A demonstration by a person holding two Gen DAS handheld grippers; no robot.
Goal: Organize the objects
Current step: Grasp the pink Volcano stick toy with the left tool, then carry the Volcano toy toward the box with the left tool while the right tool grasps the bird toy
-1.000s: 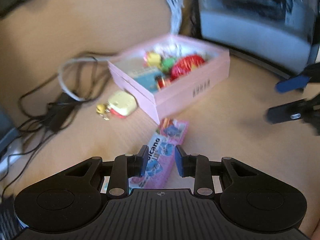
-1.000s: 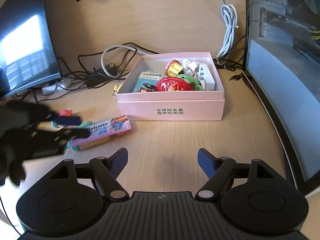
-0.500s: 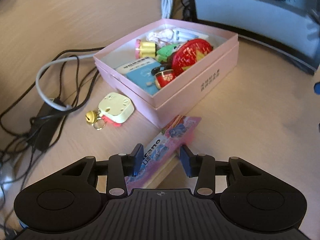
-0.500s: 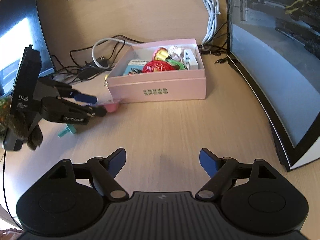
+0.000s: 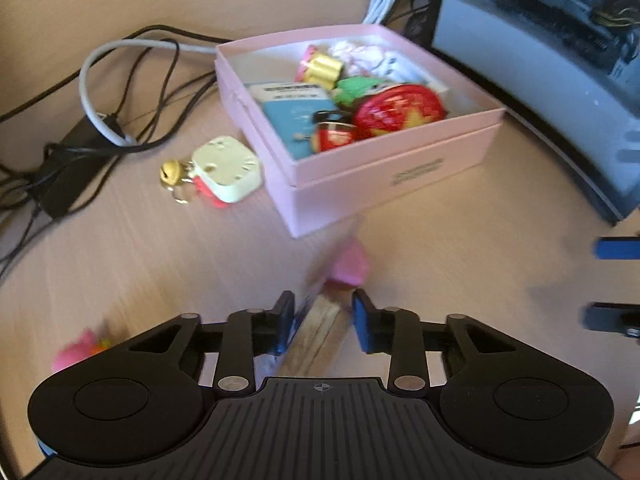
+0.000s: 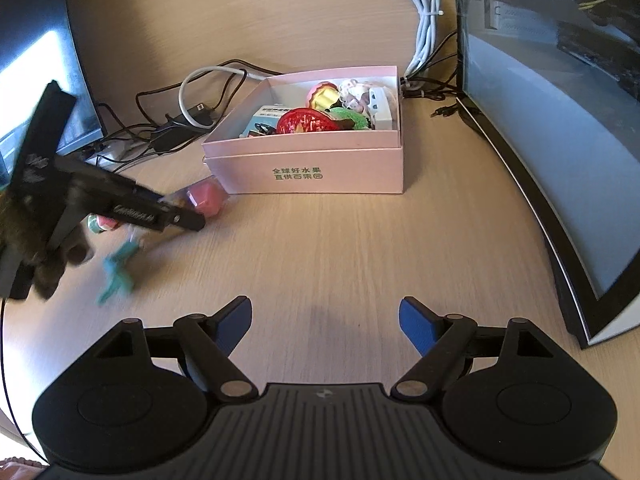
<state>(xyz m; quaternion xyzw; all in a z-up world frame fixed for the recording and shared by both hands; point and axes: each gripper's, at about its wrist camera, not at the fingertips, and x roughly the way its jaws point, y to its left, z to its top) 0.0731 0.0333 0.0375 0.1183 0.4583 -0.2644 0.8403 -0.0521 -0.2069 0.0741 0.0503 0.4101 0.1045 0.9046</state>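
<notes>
Since half a second ago our left gripper point(image 5: 322, 322) has tipped the pink snack packet point(image 5: 320, 332) it clamps, now blurred, edge-on, its tip just short of the pink box point(image 5: 384, 160) at 12 o'clock. Our right gripper point(image 6: 325, 322) still hangs spread wide, holding nothing. The cream keychain point(image 5: 226, 170) lies unmoved at 10 o'clock.

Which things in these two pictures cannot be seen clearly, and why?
- Pink snack packet in the left gripper: motion blur hides its print, left wrist view.
- Teal plastic toy: blurred, shape unclear, right wrist view.
- Small items behind the red strawberry pouch in the pink cardboard box: partly hidden.
</notes>
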